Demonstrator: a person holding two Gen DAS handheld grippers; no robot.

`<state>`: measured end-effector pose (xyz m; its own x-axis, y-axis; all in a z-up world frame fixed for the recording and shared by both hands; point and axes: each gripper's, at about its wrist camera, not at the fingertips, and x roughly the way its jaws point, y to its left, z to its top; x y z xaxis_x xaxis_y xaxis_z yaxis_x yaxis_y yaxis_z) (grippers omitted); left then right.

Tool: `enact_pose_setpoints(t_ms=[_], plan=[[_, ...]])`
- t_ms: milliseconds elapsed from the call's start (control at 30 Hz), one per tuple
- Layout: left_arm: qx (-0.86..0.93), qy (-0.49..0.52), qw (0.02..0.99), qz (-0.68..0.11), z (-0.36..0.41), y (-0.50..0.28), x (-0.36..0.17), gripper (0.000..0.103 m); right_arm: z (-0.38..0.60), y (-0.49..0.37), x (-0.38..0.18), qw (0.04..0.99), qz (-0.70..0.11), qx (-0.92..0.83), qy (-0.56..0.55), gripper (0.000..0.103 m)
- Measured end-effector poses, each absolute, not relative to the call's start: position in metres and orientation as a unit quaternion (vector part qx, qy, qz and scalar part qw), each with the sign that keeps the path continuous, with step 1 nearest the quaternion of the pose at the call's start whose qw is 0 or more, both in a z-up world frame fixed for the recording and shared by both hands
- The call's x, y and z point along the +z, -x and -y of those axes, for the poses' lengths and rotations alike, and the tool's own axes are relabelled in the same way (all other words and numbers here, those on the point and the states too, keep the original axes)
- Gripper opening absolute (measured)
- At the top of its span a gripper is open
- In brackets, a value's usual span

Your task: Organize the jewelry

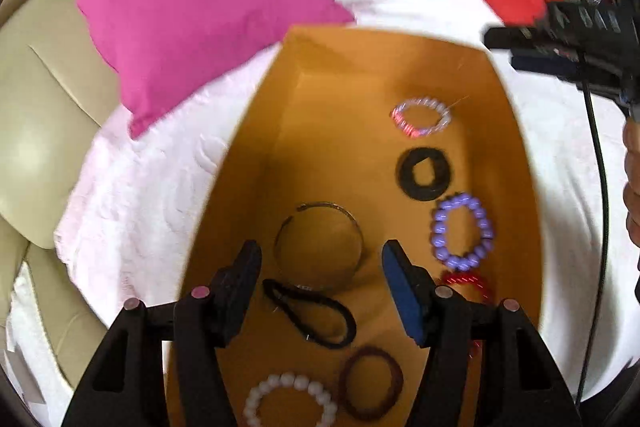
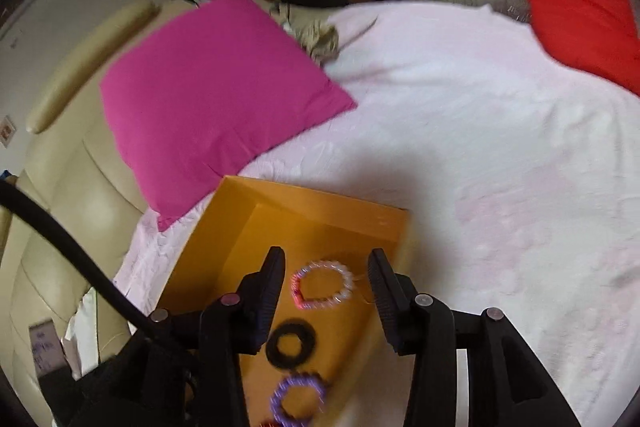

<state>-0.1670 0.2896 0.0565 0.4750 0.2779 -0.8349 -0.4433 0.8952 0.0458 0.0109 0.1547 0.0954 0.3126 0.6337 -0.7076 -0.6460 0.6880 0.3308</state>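
Observation:
An orange box point(image 1: 256, 115) on the bed holds several pieces. My left gripper point(image 1: 322, 251) hangs open over a thin metal bangle point(image 1: 280, 239), with a black hair tie point(image 1: 312, 298) just below it. Along the box's right side lie a clear-and-pink bead bracelet point(image 1: 400, 119), a black ring point(image 1: 408, 173) and a purple bead bracelet point(image 1: 440, 223). My right gripper point(image 2: 326, 261) is open and empty above the box point(image 2: 320, 203); the clear-and-pink bracelet point(image 2: 298, 291) lies on the floor beneath its fingers, apart from both.
A pink cushion point(image 1: 192, 11) lies left of the box on the white bedspread point(image 2: 480, 147), and a red cushion point(image 2: 580, 11) sits far right. A beige padded headboard point(image 1: 36, 87) runs along the left. A dark red band point(image 1: 346, 371) and white beads point(image 1: 288, 381) lie near.

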Motion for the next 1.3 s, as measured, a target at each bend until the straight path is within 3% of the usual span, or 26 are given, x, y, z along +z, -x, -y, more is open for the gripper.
enact_pose_setpoints(t_ms=[200, 367, 700, 967, 1100, 1300], plan=[[0.242, 0.060, 0.883, -0.398, -0.250, 0.204, 0.106, 0.078, -0.087, 0.032, 0.126, 0.825, -0.397, 0.399, 0.037, 0.047], [0.292, -0.004, 0.887, -0.357, -0.200, 0.236, 0.138, 0.079, -0.025, 0.078, 0.147, 0.844, -0.376, 0.380, 0.044, 0.047], [0.302, -0.030, 0.901, -0.309, -0.139, 0.308, 0.193, 0.079, 0.058, 0.193, 0.183, 0.868, -0.319, 0.378, 0.041, 0.053], [0.346, -0.028, 0.900, -0.263, -0.119, 0.363, 0.229, 0.079, 0.074, 0.274, 0.203, 0.889, -0.268, 0.369, 0.056, 0.065], [0.368, -0.023, 0.899, -0.236, -0.118, 0.389, 0.243, 0.095, 0.071, 0.304, 0.207, 0.893, -0.260, 0.363, 0.059, 0.067], [0.382, -0.011, 0.901, -0.205, -0.124, 0.415, 0.257, 0.100, 0.062, 0.332, 0.208, 0.898, -0.267, 0.345, 0.060, 0.067]])
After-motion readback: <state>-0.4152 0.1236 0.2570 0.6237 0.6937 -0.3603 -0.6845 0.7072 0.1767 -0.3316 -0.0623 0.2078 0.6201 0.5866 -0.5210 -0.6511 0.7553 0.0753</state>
